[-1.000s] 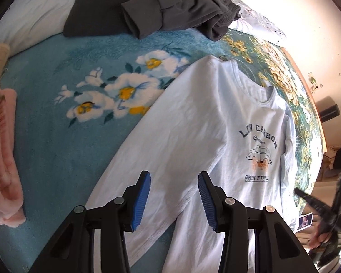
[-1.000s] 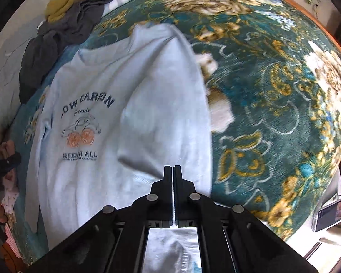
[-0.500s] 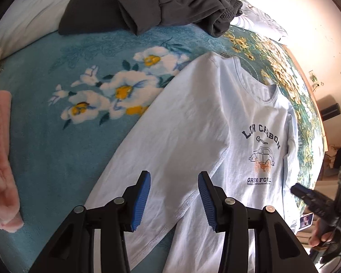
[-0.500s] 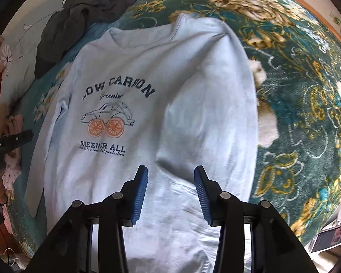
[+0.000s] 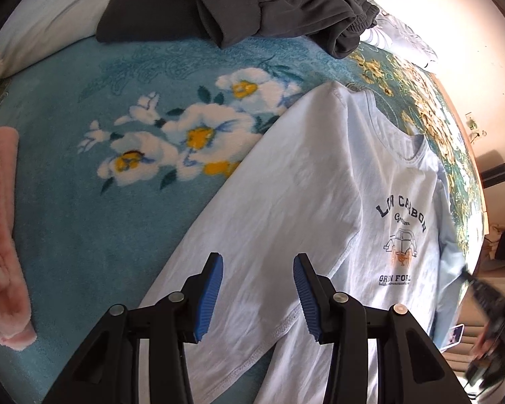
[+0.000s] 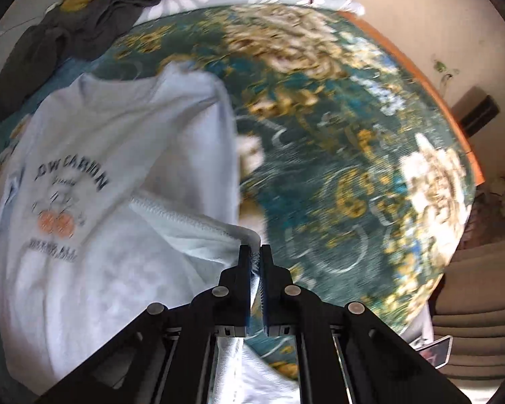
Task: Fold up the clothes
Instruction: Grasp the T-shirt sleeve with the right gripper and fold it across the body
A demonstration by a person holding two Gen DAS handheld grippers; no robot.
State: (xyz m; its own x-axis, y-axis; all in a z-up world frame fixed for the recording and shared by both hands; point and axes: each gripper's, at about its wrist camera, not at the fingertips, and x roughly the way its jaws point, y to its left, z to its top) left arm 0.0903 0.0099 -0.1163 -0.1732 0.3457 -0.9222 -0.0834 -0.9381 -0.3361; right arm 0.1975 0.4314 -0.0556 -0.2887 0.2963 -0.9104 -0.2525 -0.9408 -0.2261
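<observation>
One pale blue long-sleeve shirt (image 5: 320,208) spread front-up on floral blanket (image 5: 67,202), both grippers over it.

Shirt is thin cotton, lightly creased, stitched hems, navy "LOW CARBON" print with car outline and orange wheels. Blanket plush teal, white and gold flowers. Left gripper (image 5: 257,298) hovers above the near sleeve, blue ribbed pads wide apart, nothing held. Right gripper (image 6: 256,269) jaws closed, pinching the sleeve cuff (image 6: 198,219), lifted and drawn over shirt body; view motion-blurred.

My left cam was sharp, w/ daylight blowing out the wall (image 5: 454,33) top right; right cam was motion-blurred; both had black fisheye corners.
</observation>
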